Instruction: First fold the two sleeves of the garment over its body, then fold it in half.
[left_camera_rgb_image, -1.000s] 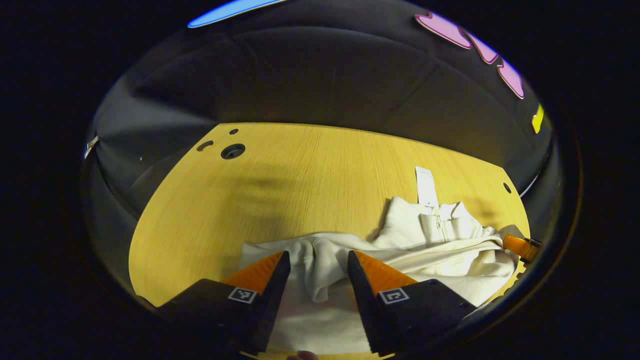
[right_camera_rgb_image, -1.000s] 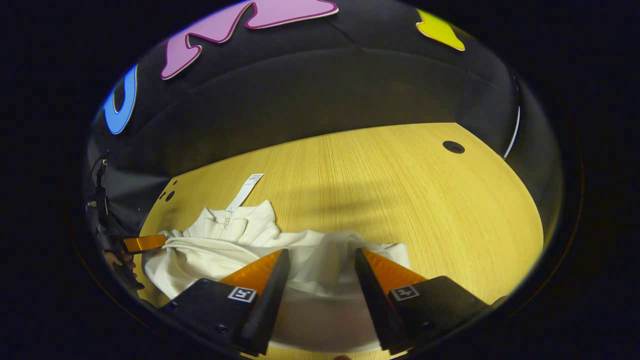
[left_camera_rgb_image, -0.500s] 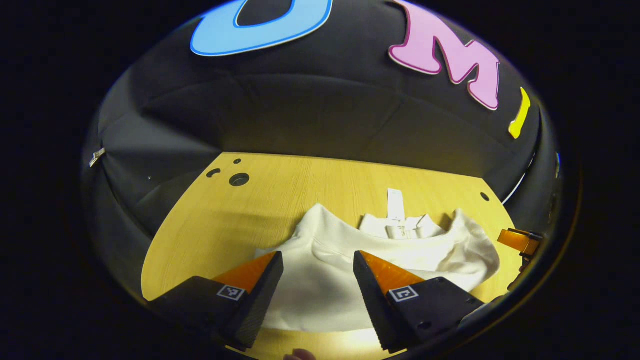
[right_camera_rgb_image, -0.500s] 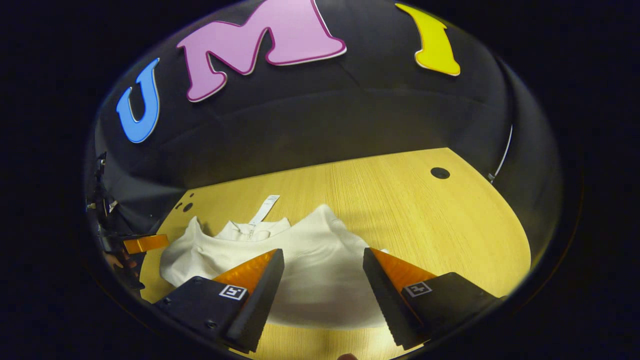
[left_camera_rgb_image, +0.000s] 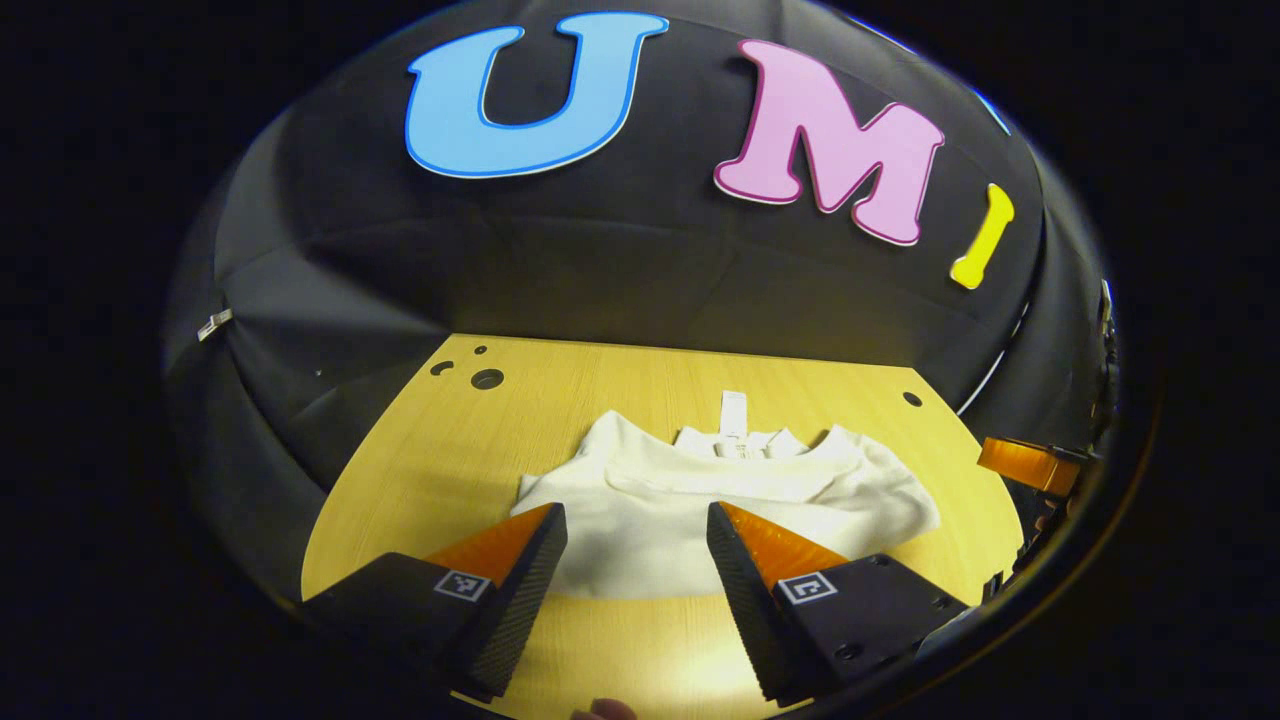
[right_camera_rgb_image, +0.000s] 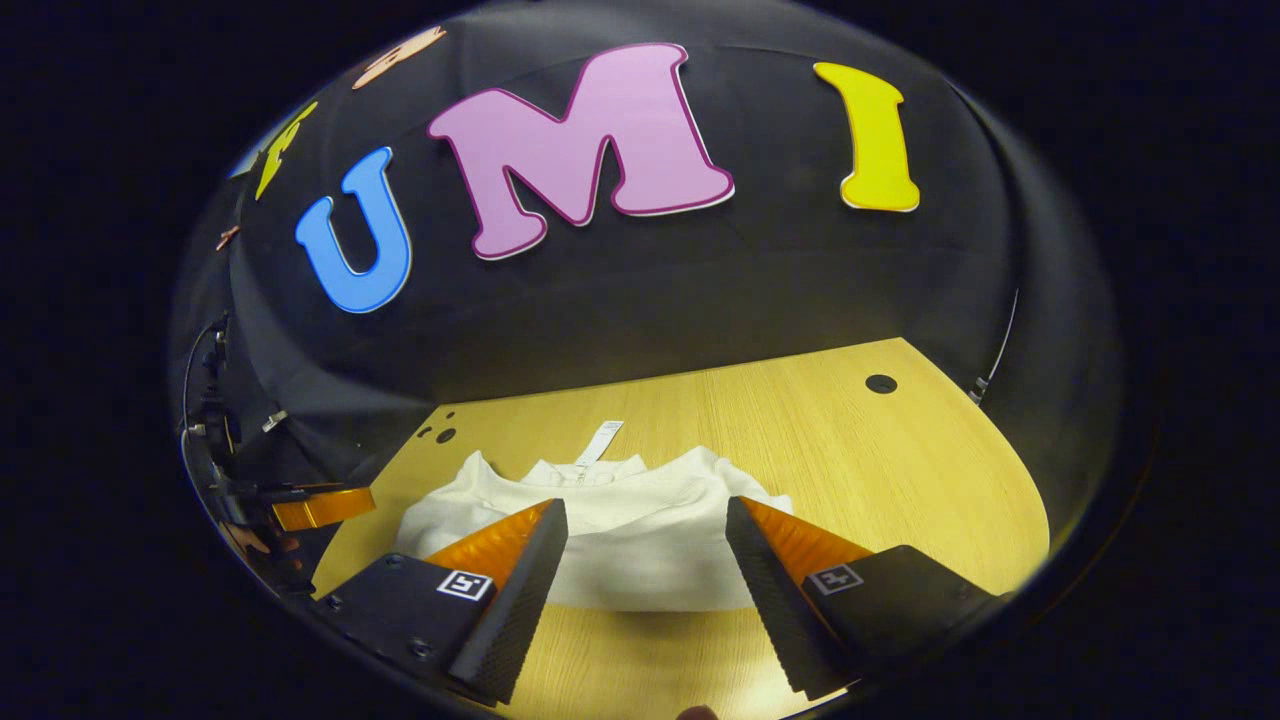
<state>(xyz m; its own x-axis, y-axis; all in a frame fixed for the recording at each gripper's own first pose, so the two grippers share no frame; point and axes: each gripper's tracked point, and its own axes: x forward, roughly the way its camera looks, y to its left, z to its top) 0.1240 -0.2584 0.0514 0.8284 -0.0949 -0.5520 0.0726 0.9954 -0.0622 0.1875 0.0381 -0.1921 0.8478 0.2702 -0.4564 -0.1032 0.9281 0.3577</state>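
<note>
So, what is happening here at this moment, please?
A person holds a two-finger gripper in each hand over a wooden table. A white garment lies folded on the table, its collar and tag toward the far wall. The left gripper and the right gripper are both open, off the cloth and holding nothing. The folding looks finished, judging by the compact shape.

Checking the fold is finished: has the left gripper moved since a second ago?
Yes. The left gripper has pulled back from the garment, jaws open; the table's near edge now shows bare.
</note>
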